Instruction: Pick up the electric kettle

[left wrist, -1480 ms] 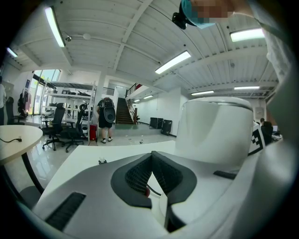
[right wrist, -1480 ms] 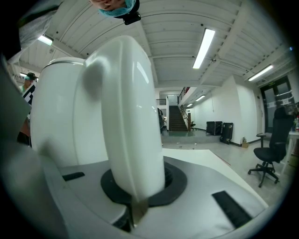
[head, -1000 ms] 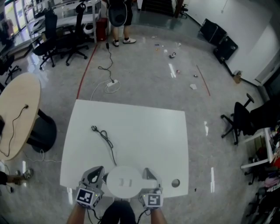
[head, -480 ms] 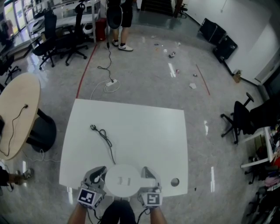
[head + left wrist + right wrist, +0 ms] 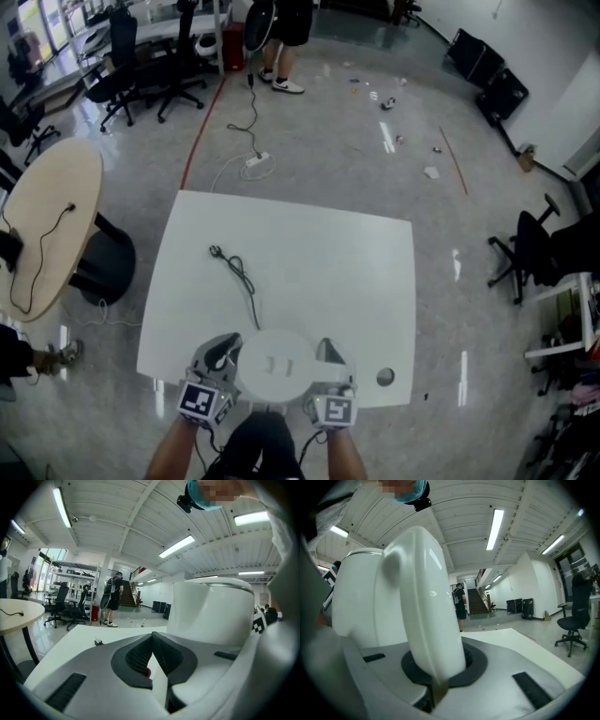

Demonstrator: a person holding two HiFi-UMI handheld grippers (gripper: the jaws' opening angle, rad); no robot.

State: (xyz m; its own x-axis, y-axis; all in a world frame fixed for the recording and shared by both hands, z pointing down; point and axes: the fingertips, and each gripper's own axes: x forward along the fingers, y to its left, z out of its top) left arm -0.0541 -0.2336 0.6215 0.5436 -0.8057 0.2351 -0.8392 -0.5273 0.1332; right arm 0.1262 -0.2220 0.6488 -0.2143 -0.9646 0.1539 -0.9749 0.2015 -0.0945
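The white electric kettle (image 5: 274, 364) stands at the near edge of the white table (image 5: 319, 253), seen from above. My right gripper (image 5: 326, 352) is shut on its curved handle (image 5: 425, 606), which fills the gap between the jaws in the right gripper view. My left gripper (image 5: 225, 349) sits close against the kettle's left side, with its jaws shut and nothing between them. In the left gripper view the kettle body (image 5: 211, 611) rises just right of the jaw tips (image 5: 151, 637). A black power cord (image 5: 239, 275) runs from a plug at mid-table towards the kettle.
A small round grey hole (image 5: 385, 377) is in the table to the right of the kettle. A round beige table (image 5: 52, 216) stands at left. Office chairs (image 5: 141, 66) and a standing person (image 5: 286, 28) are far off, with another chair (image 5: 530, 248) at right.
The head view has shifted a little, so the table sits further right in the picture. Both grippers and the kettle keep their places on the table. The far person has stepped sideways.
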